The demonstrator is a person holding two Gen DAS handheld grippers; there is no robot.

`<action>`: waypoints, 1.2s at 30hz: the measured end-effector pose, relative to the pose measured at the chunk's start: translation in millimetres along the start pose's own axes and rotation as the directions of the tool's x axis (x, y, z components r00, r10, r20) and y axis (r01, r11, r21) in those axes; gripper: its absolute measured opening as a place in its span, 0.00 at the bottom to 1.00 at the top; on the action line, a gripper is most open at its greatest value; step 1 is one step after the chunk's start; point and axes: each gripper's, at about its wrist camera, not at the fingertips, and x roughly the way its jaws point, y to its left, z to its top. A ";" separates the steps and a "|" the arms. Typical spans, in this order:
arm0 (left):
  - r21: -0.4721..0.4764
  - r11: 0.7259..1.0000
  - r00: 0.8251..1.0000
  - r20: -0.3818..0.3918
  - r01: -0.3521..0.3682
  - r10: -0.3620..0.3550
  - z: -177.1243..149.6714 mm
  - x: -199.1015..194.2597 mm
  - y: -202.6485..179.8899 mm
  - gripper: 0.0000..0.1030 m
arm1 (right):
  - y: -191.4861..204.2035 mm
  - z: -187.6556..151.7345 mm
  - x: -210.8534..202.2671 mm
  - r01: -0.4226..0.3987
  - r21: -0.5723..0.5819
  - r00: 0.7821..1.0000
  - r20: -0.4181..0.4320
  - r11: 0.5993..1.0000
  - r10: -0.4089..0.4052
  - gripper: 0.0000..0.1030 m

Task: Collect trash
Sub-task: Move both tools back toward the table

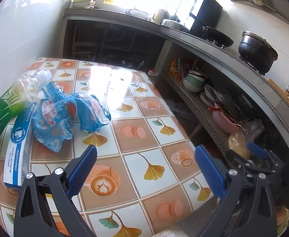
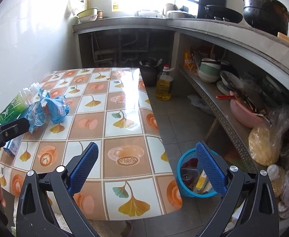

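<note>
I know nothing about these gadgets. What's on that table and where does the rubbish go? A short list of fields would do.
Table: patterned cloth
Trash on table: green-label plastic bottle, crumpled blue wrapper, blue-and-white carton, all at its left side
Bin: blue basket on the floor by the table, already holding some rubbish
Left tool: open, holding nothing
Right tool: open, holding nothing

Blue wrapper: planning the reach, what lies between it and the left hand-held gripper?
Only bare tablecloth separates left hand-held gripper from blue wrapper, per left wrist view.
</note>
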 end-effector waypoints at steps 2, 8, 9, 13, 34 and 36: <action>-0.024 1.000 1.000 -0.007 0.008 -0.008 1.4 0.7 2.8 0.94 | -0.8 0.0 -0.4 0.007 0.001 1.000 0.004 1.000 -0.007 0.92; -0.051 0.999 1.000 -0.017 -0.013 0.012 3.0 1.7 6.4 0.94 | -2.3 0.0 0.3 0.018 0.003 1.000 0.004 1.000 -0.018 0.92; -0.047 0.999 1.000 -0.014 -0.016 0.016 3.2 1.0 6.0 0.94 | -1.8 0.2 0.7 0.020 0.002 1.000 0.004 1.000 -0.020 0.92; -0.036 0.999 1.000 -0.002 -0.024 0.024 4.4 -1.2 4.1 0.94 | -1.9 0.3 -0.2 0.020 0.005 1.000 0.002 1.000 -0.020 0.92; 0.015 0.997 0.997 0.023 -0.073 0.072 4.0 -3.7 -2.9 0.95 | -2.2 3.4 -5.0 0.023 0.000 1.000 0.013 1.000 -0.023 0.92; 0.024 0.997 0.997 0.030 -0.074 0.074 3.8 -4.8 -3.9 0.94 | -1.5 3.4 -6.2 0.023 -0.001 1.000 0.016 1.000 -0.023 0.92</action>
